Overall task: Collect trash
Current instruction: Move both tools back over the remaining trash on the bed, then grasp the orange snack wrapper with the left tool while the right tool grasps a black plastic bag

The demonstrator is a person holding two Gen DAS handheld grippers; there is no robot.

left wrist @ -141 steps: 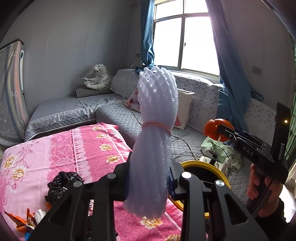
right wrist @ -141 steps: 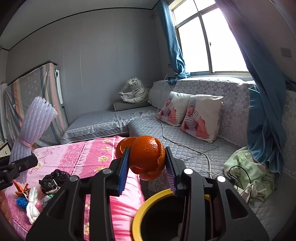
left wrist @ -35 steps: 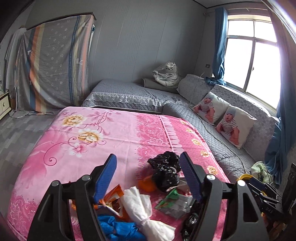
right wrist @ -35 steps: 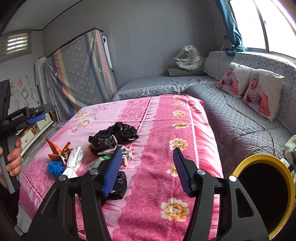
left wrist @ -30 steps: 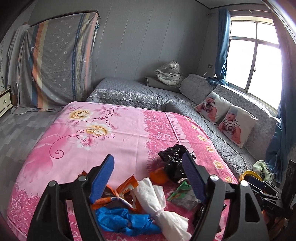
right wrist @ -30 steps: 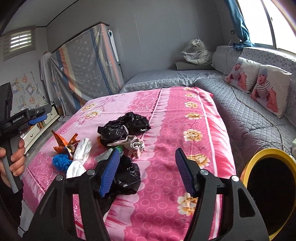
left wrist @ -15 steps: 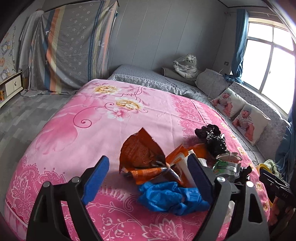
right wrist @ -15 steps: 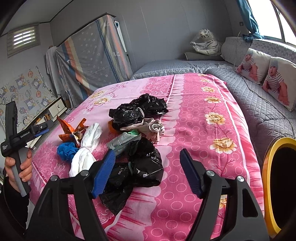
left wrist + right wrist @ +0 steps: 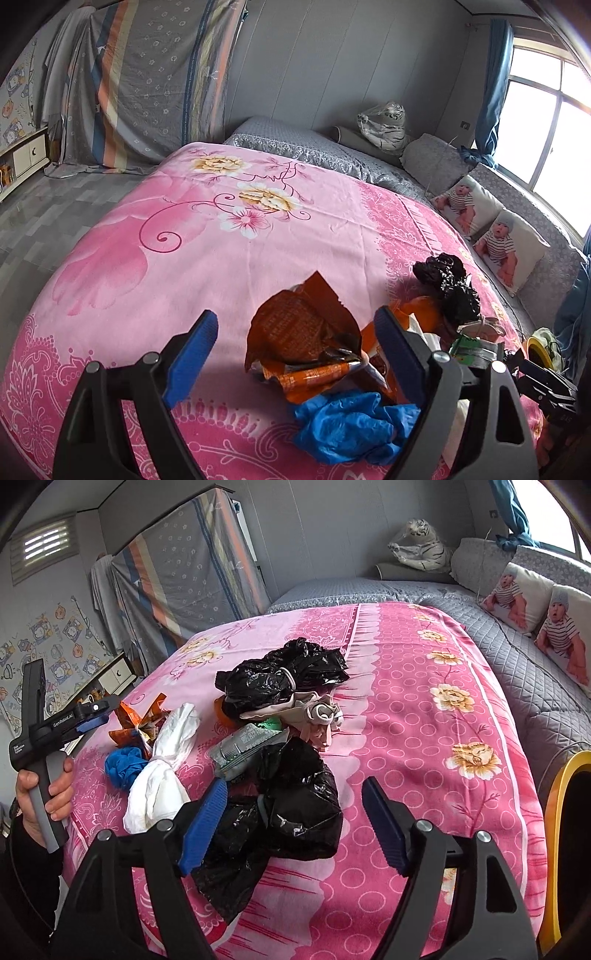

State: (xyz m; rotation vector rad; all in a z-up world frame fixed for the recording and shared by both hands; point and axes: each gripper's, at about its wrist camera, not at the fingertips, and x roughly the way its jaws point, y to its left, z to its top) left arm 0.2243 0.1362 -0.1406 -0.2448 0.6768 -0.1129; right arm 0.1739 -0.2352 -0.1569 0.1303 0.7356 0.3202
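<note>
Left wrist view: the left gripper [image 9: 295,347] has its jaws spread wide with nothing in them, and the orange wrapper [image 9: 303,332] on the pink bedspread [image 9: 207,266] sits between them. The blue glove [image 9: 347,424] is partly hidden behind the right-hand finger.

Right wrist view: the right gripper [image 9: 291,827] is wide open too, framing a black bag [image 9: 295,805]. The yellow-rimmed bin [image 9: 554,812] is cut off at the right edge.

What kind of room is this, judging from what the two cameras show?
Most likely a living room or bedroom in a home. A pink flowered cloth covers a bed-like surface, a grey quilted corner sofa holds baby-print cushions, and blue curtains hang at the window.
</note>
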